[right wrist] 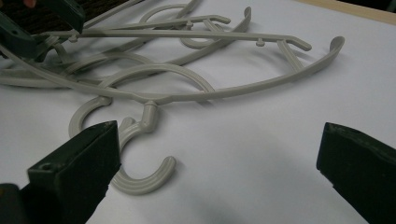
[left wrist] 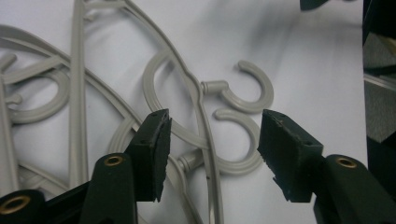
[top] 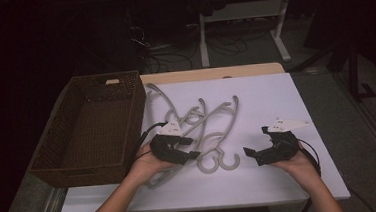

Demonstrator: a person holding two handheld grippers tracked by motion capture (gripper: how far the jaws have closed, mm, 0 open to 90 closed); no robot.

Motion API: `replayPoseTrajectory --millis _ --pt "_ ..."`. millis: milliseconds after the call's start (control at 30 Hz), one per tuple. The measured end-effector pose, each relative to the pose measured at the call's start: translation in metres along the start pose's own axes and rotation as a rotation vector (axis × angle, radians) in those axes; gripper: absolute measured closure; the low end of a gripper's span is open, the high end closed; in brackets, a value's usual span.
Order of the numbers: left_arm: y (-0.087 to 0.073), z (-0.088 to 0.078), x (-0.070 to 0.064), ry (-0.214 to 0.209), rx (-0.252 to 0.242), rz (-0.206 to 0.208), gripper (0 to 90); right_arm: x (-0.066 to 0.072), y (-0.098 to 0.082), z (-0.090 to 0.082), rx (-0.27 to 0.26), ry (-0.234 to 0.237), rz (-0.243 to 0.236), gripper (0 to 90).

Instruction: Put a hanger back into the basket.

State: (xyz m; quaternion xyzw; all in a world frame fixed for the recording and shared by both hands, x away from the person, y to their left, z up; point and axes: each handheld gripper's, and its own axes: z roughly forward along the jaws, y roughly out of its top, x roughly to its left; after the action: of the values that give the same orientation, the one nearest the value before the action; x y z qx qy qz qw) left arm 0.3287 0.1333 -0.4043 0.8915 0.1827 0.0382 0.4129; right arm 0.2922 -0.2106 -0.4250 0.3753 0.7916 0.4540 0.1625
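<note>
L gripper (top: 195, 148) over tangled hangers (top: 205, 130); basket (top: 90, 128) beside.

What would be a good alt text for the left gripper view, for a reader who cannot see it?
Two black tongs stand apart over a pile of grey plastic hangers on a white table, with one hanger's thin arm running up between them, untouched. Two round hooks lie just beyond the pads.

Lower arm of a grey hanger (top: 163, 177) under the left hand (top: 147, 165); hanger ends past the picture edges.
</note>
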Motion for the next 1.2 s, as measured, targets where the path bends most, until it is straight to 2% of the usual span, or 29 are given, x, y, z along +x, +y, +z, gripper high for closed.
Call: replayPoseTrajectory --millis 267,500,767,967,1200 --pt "-0.005 0.011 -0.004 0.032 0.078 0.02 55.4 0.001 0.0 0.002 0.015 -0.007 -0.014 0.0" --pt "-0.005 0.022 -0.009 0.07 0.158 0.064 60.6 0.001 0.0 0.003 0.018 -0.006 -0.023 0.0" --pt "-0.006 0.03 -0.006 0.065 0.235 0.052 69.3 0.0 0.0 0.002 0.014 -0.008 -0.019 0.0" --pt "-0.005 0.034 -0.004 0.038 0.283 0.053 74.2 0.0 0.0 0.003 0.017 -0.008 -0.019 0.0" --pt "-0.004 0.043 -0.003 0.026 0.342 0.054 78.5 0.0 0.0 0.002 0.013 -0.01 -0.019 0.0"
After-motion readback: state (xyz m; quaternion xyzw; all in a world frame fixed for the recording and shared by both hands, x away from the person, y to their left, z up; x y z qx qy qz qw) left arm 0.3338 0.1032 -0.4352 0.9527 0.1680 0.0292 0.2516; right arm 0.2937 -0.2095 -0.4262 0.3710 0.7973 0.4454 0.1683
